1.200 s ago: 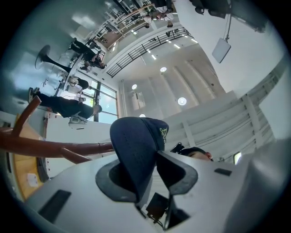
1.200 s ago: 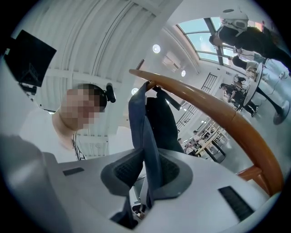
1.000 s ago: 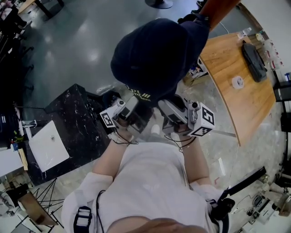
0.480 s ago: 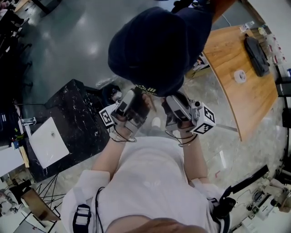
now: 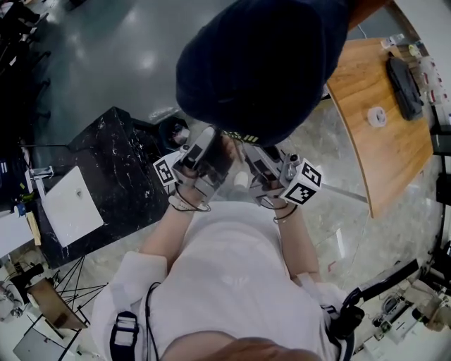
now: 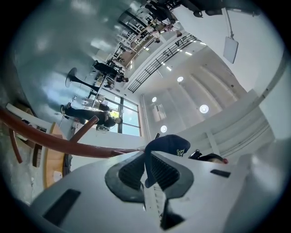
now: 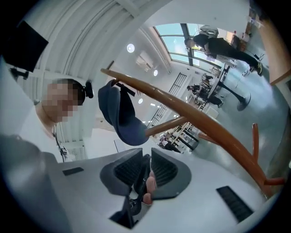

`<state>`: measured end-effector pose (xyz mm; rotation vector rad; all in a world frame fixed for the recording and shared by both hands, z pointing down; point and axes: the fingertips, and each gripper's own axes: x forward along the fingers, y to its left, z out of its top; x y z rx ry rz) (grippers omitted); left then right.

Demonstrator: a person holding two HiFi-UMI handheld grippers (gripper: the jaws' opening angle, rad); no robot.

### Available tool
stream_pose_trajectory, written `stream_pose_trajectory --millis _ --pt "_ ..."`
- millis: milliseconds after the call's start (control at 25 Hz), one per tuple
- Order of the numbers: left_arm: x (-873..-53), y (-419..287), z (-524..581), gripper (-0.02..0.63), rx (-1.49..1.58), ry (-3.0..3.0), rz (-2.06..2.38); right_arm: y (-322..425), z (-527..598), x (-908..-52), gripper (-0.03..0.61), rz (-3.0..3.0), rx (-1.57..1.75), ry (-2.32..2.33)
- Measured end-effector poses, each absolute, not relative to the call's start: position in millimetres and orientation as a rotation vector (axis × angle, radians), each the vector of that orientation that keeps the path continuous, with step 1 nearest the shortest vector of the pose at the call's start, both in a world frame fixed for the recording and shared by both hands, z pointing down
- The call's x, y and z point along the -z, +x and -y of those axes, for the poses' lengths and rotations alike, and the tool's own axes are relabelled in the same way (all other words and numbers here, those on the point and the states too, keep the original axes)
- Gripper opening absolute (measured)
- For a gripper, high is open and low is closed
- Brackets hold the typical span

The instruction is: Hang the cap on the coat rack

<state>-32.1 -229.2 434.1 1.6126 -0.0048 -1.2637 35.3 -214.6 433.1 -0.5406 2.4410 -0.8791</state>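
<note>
A dark navy cap [image 5: 261,63] fills the top of the head view and hangs from the brown wooden coat rack [image 5: 366,8]. Both grippers sit just under its lower edge. In the left gripper view the cap [image 6: 170,144] hangs on the rack's arm [image 6: 68,143]; a strip of its edge runs down between the ribbed pads of my left gripper [image 6: 148,166], whose jaws have just been closing onto it. My right gripper [image 7: 144,166] points up at the cap [image 7: 120,113] on its peg [image 7: 204,123]. Its jaws have just been opening a little, and nothing of the cap is between them.
A curved wooden table [image 5: 366,141] at the right carries a dark case [image 5: 405,84] and a tape roll [image 5: 377,115]. A black marble cabinet [image 5: 113,176] with a white board [image 5: 70,211] stands at the left. Other rack arms branch near the cap.
Both grippers have come down beneath the cap, the right one more. The left gripper's jaws have closed. The cap looms larger and sits further right in the head view.
</note>
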Motion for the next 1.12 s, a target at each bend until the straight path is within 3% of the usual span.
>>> stream_pose_trajectory --millis 280,1120 --pt "-430.8 -56.4 220.3 0.011 1.284 1.650 0.088 -5.5 209.7 -434.9 0.069 -2.529 0.917 -0.416" --pt "-417.8 -221.4 139.8 0.008 1.413 1.800 0.532 -209.4 159.7 -425.8 0.064 -2.717 0.940 0.076"
